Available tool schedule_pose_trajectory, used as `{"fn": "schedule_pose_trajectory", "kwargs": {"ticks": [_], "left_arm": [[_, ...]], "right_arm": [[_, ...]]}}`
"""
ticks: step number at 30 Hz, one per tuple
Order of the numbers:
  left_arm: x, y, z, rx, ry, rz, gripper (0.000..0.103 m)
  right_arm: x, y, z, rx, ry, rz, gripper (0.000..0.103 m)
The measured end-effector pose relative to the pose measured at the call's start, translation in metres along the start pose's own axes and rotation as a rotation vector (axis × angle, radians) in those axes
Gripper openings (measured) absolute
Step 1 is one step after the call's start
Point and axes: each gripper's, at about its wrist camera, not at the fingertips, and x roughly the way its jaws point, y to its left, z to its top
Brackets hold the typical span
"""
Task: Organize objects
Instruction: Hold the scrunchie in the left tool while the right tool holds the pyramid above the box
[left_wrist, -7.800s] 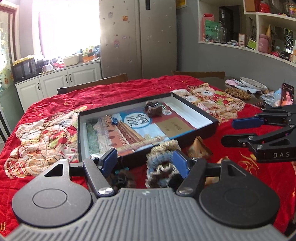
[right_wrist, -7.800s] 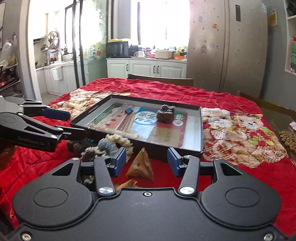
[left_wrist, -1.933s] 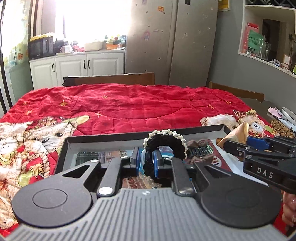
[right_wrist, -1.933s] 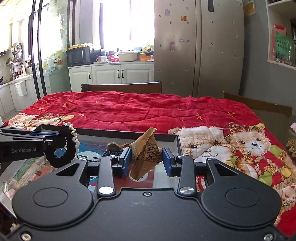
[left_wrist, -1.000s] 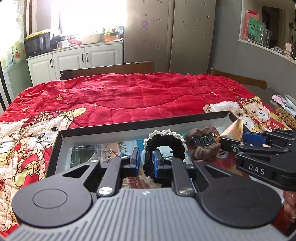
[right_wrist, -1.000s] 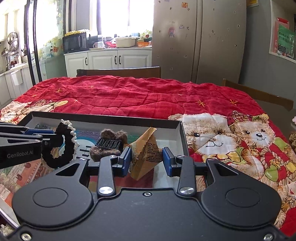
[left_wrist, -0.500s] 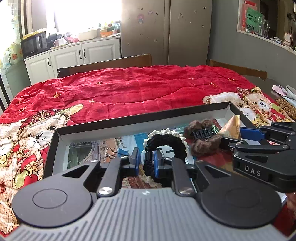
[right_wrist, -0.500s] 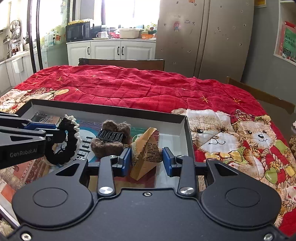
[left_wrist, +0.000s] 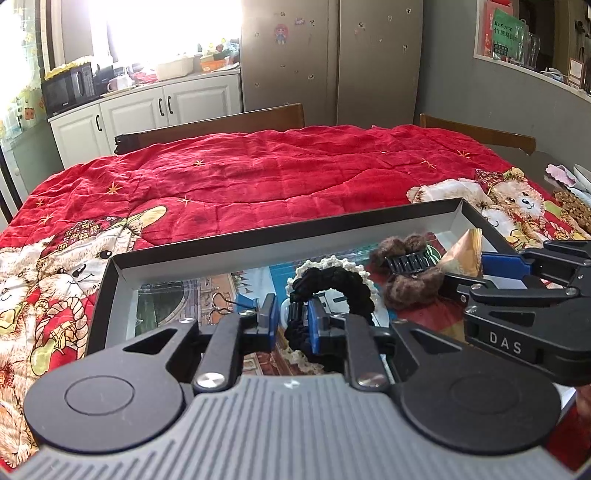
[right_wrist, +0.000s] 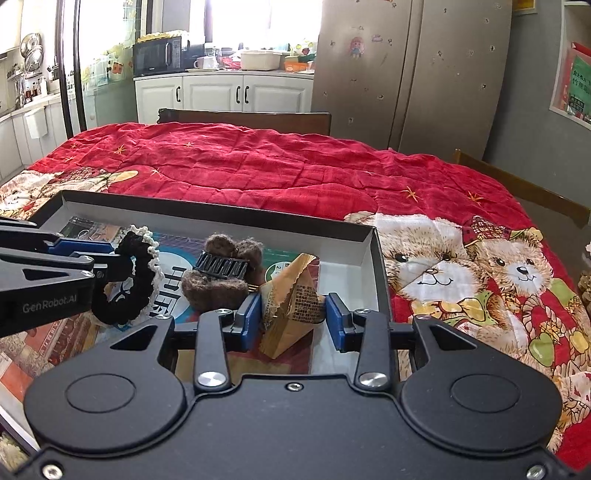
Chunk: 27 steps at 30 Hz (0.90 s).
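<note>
Left gripper (left_wrist: 290, 321) has just been opening its jaws: the blue pads stand a little apart, and the black scrunchie (left_wrist: 328, 282) with its cream lace edge now stands between them, leaning on the right-hand pad, with a gap showing at the other. A second ago the pads pinched it tight, so I read this as the release, with the scrunchie being set down inside the black tray (left_wrist: 258, 245) just ahead of the fingers (whether its lower loop already rests on the tray floor I cannot tell; the fingers hide it).

Right gripper (right_wrist: 293, 321), just to the right of the left one, holds as it did: its pads are pinching the tan paper packet (right_wrist: 293, 295), low over the tray's right end, so that drop is likely next.

Ahead, between the two grippers, the brown fuzzy hair claw (right_wrist: 221, 271) with black teeth already lies in the tray. The scrunchie looks soft and floppy, a braided black ring with frilled trim; it should slump flat once free.
</note>
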Motion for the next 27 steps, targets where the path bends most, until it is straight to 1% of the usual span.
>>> {"fn": "schedule_pose_trajectory", "kwargs": {"ticks": [3, 5, 6, 7, 15, 27], "left_arm": [[-0.0001, 0.0001, 0.0001, 0.0, 0.001, 0.001, 0.03], [-0.0002, -0.0001, 0.0001, 0.0, 0.001, 0.001, 0.035], [-0.0004, 0.0, 0.0001, 0.0, 0.0, 0.002, 0.04], [-0.0003, -0.0001, 0.0003, -0.001, -0.001, 0.004, 0.042], [-0.0007, 0.0003, 0.0006, -0.001, -0.004, 0.007, 0.042], [-0.0011, 0.0015, 0.0009, -0.002, -0.006, 0.007, 0.043]], "right_arm": [[-0.0001, -0.0003, 0.0, 0.0, 0.001, 0.002, 0.037], [0.0, 0.0003, -0.0005, -0.002, 0.002, 0.005, 0.037], [-0.0001, 0.0006, -0.0009, -0.004, 0.003, 0.008, 0.038], [-0.0002, 0.0008, -0.0011, -0.007, 0.004, 0.011, 0.039], [-0.0011, 0.0011, -0.0012, -0.006, 0.002, 0.014, 0.04], [-0.0067, 0.0039, -0.0013, -0.029, -0.019, 0.004, 0.048]]}}
